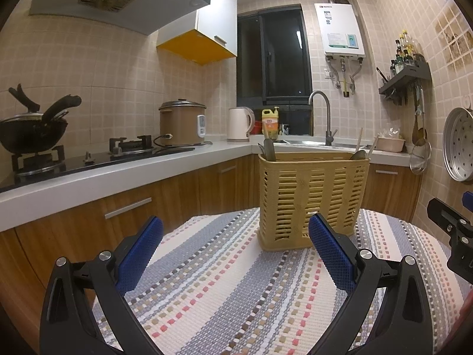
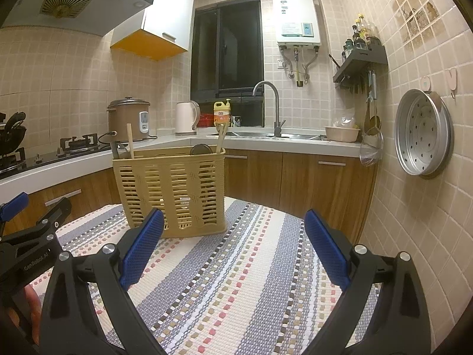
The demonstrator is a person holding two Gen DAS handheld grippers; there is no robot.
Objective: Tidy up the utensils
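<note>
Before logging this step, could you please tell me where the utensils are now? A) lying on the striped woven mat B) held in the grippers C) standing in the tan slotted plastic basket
C: handles stick up out of the tan slotted plastic basket, and both open grippers are empty.

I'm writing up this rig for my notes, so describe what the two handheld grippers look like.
Both match: the left gripper and right gripper have black angular linkage arms with round silver pivot bolts, ending in flat blue pads with a fine diamond-grid texture. White lettering runs along the left gripper's body in the right wrist view. No cables show.
</note>
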